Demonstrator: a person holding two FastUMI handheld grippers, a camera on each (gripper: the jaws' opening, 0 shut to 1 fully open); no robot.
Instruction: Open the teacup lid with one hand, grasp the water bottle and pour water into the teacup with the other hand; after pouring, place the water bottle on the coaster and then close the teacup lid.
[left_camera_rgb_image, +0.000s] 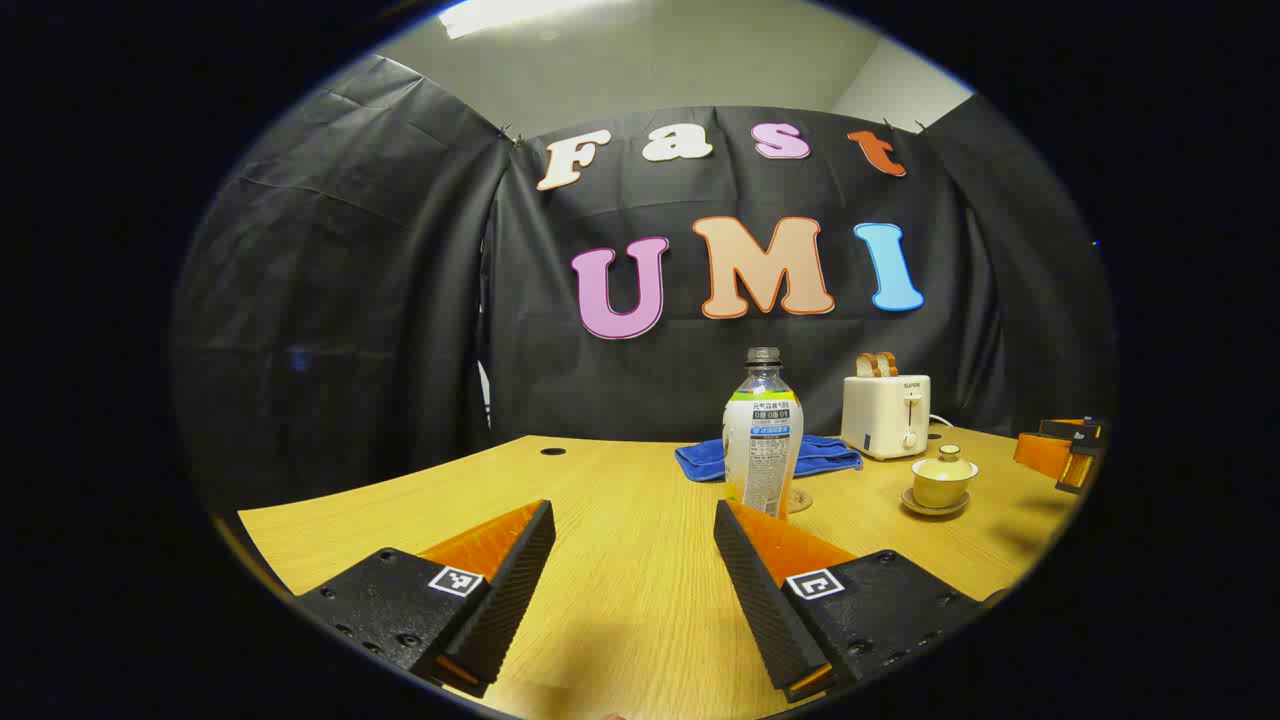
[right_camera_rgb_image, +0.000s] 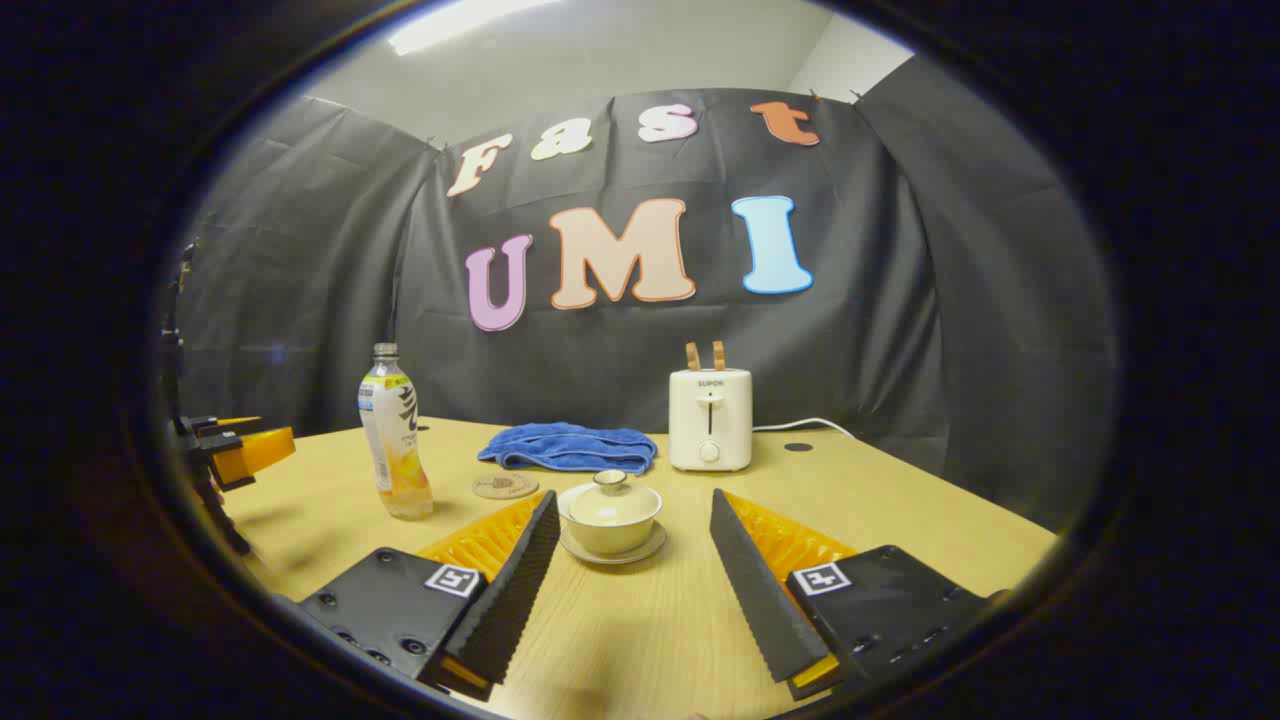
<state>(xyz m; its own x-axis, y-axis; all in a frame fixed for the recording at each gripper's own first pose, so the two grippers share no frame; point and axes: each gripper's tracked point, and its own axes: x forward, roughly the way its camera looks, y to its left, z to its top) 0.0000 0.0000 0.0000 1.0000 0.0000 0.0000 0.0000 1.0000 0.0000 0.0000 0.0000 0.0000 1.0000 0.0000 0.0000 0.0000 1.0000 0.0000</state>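
Both grippers, left (left_camera_rgb_image: 634, 560) and right (right_camera_rgb_image: 632, 560), hung spread apart, holding nothing. The bottle (right_camera_rgb_image: 393, 440) stood uncapped, part full, beside the coaster (right_camera_rgb_image: 505, 486); probably light, slick plastic, best gripped mid-body. The teacup (right_camera_rgb_image: 610, 522) sat lidded on its saucer; its small knob (right_camera_rgb_image: 610, 479) looked fragile.

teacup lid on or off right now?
On. The lid sits flat on the teacup with its knob up; the open right gripper isn't touching it.
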